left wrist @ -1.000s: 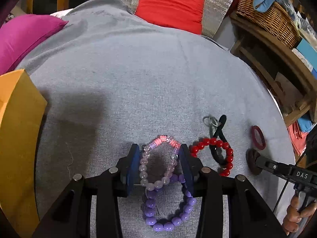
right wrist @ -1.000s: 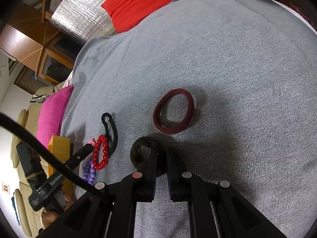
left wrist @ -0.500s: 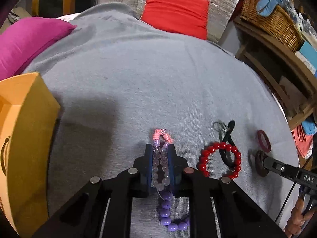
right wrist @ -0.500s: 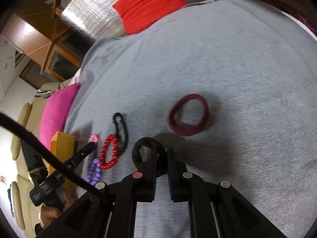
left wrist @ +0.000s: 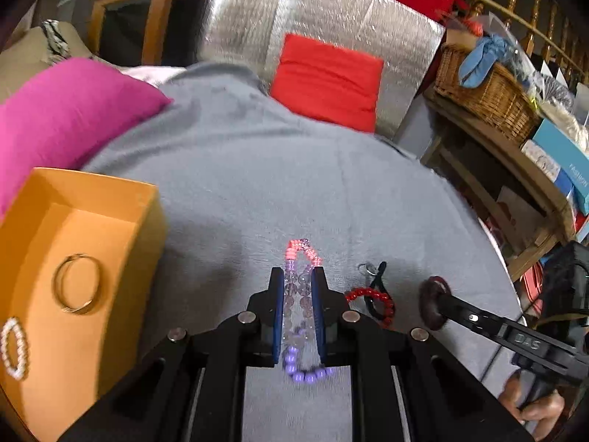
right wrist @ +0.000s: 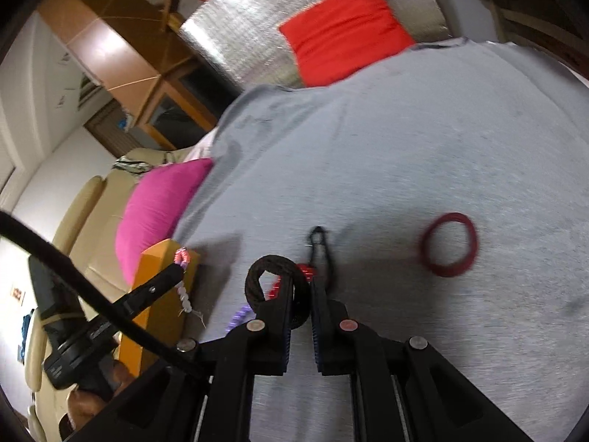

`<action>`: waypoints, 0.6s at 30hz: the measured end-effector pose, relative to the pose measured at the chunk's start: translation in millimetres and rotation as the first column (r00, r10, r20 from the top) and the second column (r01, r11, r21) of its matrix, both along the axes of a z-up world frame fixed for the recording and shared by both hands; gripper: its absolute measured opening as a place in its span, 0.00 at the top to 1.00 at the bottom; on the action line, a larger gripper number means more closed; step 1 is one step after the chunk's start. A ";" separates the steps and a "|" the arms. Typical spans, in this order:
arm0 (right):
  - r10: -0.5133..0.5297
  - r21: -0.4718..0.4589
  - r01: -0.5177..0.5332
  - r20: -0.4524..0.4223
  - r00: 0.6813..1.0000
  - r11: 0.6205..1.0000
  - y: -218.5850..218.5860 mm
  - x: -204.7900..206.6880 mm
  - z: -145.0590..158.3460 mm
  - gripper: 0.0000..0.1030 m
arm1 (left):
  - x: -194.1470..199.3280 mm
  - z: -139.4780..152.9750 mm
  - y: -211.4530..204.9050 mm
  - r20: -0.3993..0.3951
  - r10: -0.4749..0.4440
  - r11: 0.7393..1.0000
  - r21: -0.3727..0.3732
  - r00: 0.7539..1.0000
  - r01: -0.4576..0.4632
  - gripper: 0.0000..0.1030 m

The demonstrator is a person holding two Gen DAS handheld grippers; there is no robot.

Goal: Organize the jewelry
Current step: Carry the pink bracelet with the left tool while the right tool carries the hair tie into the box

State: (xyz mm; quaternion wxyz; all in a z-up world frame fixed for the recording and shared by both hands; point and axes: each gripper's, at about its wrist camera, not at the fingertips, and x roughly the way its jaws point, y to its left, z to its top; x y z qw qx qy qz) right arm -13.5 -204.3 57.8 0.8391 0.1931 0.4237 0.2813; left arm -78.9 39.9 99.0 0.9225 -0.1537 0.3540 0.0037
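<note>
My left gripper is shut on a pale lilac and pink bead bracelet, held above the grey cloth. A purple bead bracelet shows below the jaws. A red bead bracelet and a black cord loop lie to the right. My right gripper is shut on a dark brown hair tie, lifted off the cloth. A maroon hair tie lies further right. The open orange box stands at the left with a gold bangle and a white beaded bracelet inside.
A pink cushion lies behind the box and a red cushion at the far edge against a silver padded panel. A wooden shelf with a wicker basket stands to the right. A hand holds the right gripper.
The left jaws closed on the pale bracelet, then lifted it and swung toward the orange box. The right gripper rose with the brown hair tie and rolled, leaving the maroon tie further right.
</note>
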 end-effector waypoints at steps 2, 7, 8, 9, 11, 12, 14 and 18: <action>0.019 0.004 -0.019 0.022 1.000 1.000 11.0 -4.9 4.0 0.90 | -12.7 10.4 5.3 0.022 0.022 1.000 -0.013 1.000 -0.021 0.85; 0.074 0.009 -0.075 0.070 0.995 0.997 44.7 -22.1 17.9 0.90 | -64.9 36.9 39.8 0.076 0.125 0.992 -0.023 0.989 -0.124 0.86; 0.089 0.026 -0.091 0.075 0.993 0.996 52.8 -26.3 21.2 0.90 | -76.8 40.0 50.3 0.076 0.148 0.989 -0.018 0.986 -0.147 0.86; 0.110 0.041 -0.113 0.081 0.991 0.993 63.7 -31.3 25.4 0.90 | -86.6 41.8 60.1 0.072 0.170 0.986 -0.011 0.983 -0.169 0.86; 0.147 0.036 -0.152 0.108 0.983 0.988 87.1 -40.2 33.1 0.90 | -107.2 44.0 83.8 0.055 0.217 0.976 0.000 0.975 -0.217 0.86; 0.174 0.038 -0.179 0.116 0.978 0.983 101.2 -45.2 37.2 0.90 | -118.0 43.7 97.1 0.046 0.244 0.970 0.004 0.969 -0.245 0.86; 0.224 0.045 -0.231 0.118 0.967 0.972 128.6 -53.9 44.0 0.90 | -134.3 39.4 116.3 0.026 0.285 0.958 0.018 0.958 -0.285 0.86; 0.328 -0.046 -0.325 0.123 0.937 0.945 196.8 -72.4 58.4 0.90 | -154.6 12.0 145.2 -0.053 0.329 0.944 0.004 0.943 -0.330 0.86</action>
